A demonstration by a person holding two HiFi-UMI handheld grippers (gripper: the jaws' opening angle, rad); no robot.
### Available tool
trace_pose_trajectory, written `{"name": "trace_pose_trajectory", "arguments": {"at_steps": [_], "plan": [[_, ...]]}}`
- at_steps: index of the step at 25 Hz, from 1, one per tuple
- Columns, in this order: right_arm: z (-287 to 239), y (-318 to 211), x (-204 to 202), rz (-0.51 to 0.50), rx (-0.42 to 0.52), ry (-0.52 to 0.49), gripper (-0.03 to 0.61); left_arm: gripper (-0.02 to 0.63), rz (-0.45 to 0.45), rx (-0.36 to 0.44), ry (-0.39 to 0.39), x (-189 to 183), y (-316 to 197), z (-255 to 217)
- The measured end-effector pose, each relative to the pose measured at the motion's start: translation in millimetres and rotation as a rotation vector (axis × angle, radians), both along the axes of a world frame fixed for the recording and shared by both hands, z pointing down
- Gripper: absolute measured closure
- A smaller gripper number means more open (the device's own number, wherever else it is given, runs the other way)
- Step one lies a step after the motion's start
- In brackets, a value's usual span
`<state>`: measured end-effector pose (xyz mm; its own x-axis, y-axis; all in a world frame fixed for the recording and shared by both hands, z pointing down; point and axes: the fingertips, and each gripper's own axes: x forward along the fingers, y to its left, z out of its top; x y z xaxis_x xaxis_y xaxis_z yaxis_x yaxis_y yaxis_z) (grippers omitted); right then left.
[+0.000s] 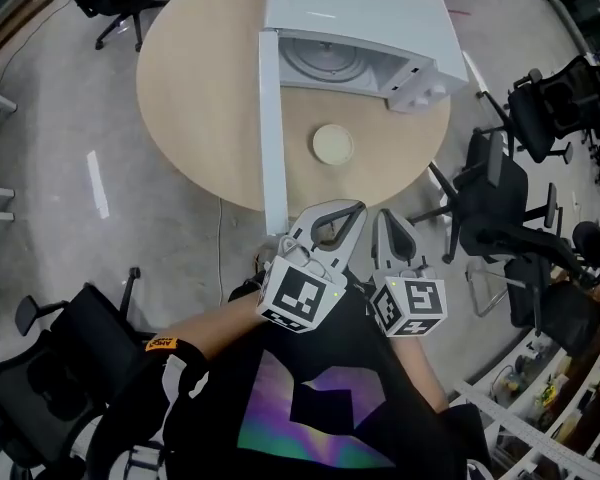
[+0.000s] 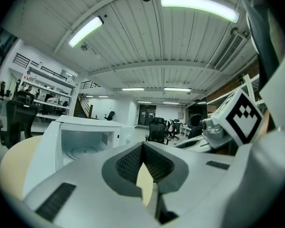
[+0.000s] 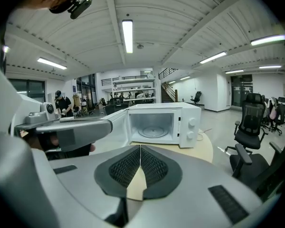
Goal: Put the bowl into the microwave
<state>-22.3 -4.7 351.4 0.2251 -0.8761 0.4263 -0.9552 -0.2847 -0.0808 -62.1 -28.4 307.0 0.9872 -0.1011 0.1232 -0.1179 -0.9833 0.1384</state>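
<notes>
A small cream bowl sits on the round wooden table, just in front of the white microwave. The microwave's door stands wide open, showing the glass turntable. Both grippers hover off the table's near edge, short of the bowl. My left gripper is shut and holds nothing, and my right gripper beside it is also shut and holds nothing. The left gripper view shows closed jaws with the microwave beyond. The right gripper view shows closed jaws facing the microwave's cavity. Neither gripper view shows the bowl.
Black office chairs crowd the floor right of the table, and another chair stands at the lower left. The open door juts past the table's near edge. A person stands far off at the back.
</notes>
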Motion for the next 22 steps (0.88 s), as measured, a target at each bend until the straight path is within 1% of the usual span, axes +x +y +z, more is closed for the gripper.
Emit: {"name": "trace_pose_trajectory", "arguments": {"at_steps": [3,6,9,12,16,18,22], "plan": [[1,-19,13,-0.054,0.007,-0.005,0.561,0.568,-0.009,0.055,0.002,14,-4,-5],[5,-40,21,-0.127,-0.001,-0.025,0.561,0.568,-0.058,0.069,-0.017,24,-15,-4],[12,-60,27,-0.209,-0.015,-0.048,0.561,0.568,-0.145,0.062,-0.051,31,-29,1],[22,-79,41,-0.272,-0.034,-0.068,0.561,0.568,-0.242,0.072,-0.09,41,-43,7],[35,-101,61,-0.333,-0.061,-0.092,0.561,0.568,-0.378,0.058,-0.119,46,-64,14],[42,-110,68,-0.359,-0.069,-0.099,0.561,0.568,-0.431,0.052,-0.136,47,-73,19],[56,-124,81,-0.411,-0.092,-0.113,0.561,0.568,-0.512,0.09,-0.179,48,-92,27]]}}
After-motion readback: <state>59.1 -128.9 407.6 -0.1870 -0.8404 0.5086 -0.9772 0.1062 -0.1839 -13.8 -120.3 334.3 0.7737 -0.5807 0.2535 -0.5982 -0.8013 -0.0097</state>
